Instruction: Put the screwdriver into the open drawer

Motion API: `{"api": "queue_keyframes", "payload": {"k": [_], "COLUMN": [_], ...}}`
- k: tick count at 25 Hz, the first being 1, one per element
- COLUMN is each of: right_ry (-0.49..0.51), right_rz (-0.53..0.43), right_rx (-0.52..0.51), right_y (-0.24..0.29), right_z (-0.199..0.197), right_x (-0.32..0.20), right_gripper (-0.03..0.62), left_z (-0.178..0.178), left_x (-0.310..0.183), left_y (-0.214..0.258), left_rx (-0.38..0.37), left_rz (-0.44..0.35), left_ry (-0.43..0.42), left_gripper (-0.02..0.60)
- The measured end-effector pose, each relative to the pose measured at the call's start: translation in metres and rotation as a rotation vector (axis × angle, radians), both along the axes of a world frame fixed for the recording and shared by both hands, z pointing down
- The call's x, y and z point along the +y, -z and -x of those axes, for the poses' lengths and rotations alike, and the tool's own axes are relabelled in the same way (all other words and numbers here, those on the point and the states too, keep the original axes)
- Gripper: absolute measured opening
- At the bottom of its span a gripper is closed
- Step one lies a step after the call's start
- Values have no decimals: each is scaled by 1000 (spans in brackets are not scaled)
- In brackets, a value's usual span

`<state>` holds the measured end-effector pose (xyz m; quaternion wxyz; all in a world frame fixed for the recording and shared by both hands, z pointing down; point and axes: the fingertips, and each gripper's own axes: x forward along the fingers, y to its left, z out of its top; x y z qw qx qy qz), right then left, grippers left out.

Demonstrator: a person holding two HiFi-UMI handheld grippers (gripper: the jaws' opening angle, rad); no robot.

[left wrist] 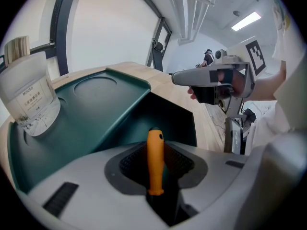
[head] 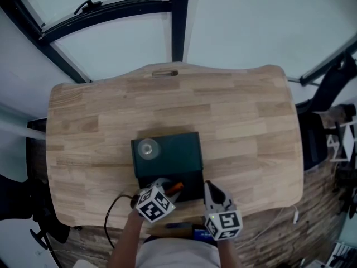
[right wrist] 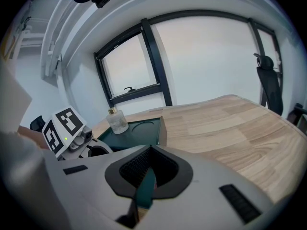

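Observation:
A dark green box [head: 167, 152] sits on the wooden table [head: 245, 121], its drawer [head: 187, 190] pulled out toward me. My left gripper [head: 166, 191] is shut on the screwdriver's orange handle [head: 176, 187]. In the left gripper view the screwdriver [left wrist: 154, 162] stands between the jaws, pointing over the dark drawer opening [left wrist: 168, 116]. My right gripper [head: 212, 191] is at the drawer's right front corner. In the right gripper view a thin green drawer wall [right wrist: 145, 188] sits in the narrow gap of my right gripper [right wrist: 148, 174].
A small glass bottle [head: 148, 148] stands on the box's top, left of centre. A black cable [head: 111, 214] hangs off the table's near edge. Window frames and a black chair [head: 334, 82] lie beyond the table.

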<state>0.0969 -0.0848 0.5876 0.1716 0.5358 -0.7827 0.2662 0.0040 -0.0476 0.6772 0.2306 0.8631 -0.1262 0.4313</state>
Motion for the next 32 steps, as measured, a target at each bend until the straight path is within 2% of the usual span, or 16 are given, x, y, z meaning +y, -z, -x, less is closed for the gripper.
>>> {"api": "queue_keyframes", "payload": {"k": [14, 25, 32], "right_ry": [1, -13, -9], "right_rz": [15, 34, 38], "right_rx": [35, 45, 41], "right_y": [-4, -12, -13], "right_z": [-3, -8, -5], "right_x": [-4, -5, -5], "right_gripper": [-3, -3, -3], "left_z": [-3, -3, -4], "left_x": [10, 9, 11], "left_y": [-11, -13, -13], "left_rx": [-39, -45, -46], "left_rz": [45, 75, 62], "left_ry": [-39, -36, -46], "left_gripper": [112, 112, 112]}}
